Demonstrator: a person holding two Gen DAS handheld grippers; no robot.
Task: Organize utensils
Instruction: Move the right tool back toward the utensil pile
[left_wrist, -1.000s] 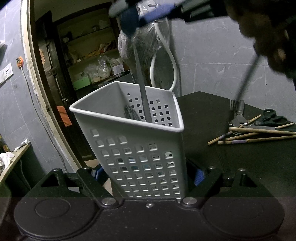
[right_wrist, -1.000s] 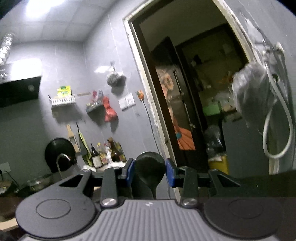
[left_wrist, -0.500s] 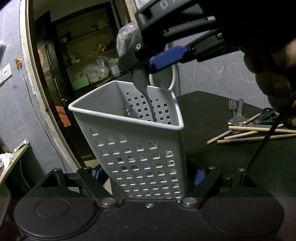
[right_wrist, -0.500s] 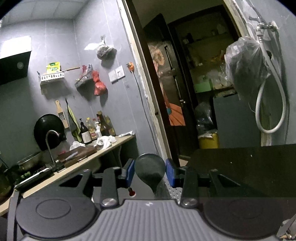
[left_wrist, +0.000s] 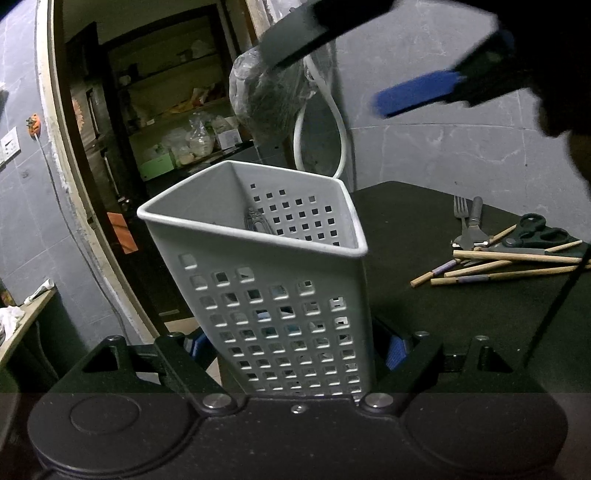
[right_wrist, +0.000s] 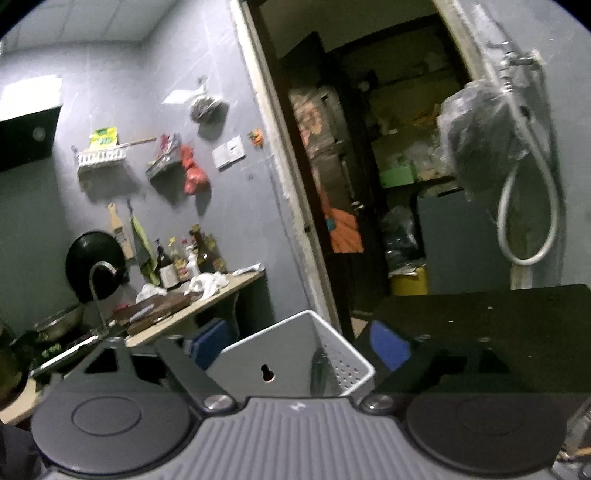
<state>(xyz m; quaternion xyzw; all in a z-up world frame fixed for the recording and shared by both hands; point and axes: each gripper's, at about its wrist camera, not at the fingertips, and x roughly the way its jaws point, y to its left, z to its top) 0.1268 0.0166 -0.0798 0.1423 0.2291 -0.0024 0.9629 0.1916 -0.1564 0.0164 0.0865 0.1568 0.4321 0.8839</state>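
our left gripper (left_wrist: 291, 345) has its jaws clamped on the lower sides of the white perforated utensil holder (left_wrist: 273, 295), closing a touch tighter; we judge this steadies the tall, light bin, which sits tilted at the worktop (left_wrist: 424, 221) edge, while things drop in. inside it a metal utensil handle (left_wrist: 256, 223) leans against the far wall.

above and to the right, our right gripper (left_wrist: 369, 66) hangs over the holder's mouth with its jaws swinging wide and nothing between them; from its own camera the open bin (right_wrist: 295, 350) sits right below.

further right on the worktop lie the things not yet sorted: a fork (left_wrist: 460, 214), a grey-handled tool (left_wrist: 472, 229), a loose heap of wooden chopsticks (left_wrist: 509, 266) and black scissors (left_wrist: 535, 230). they overlap each other, so picking one cleanly looks awkward, and a thin dark cable (left_wrist: 554, 314) crosses in front of them.
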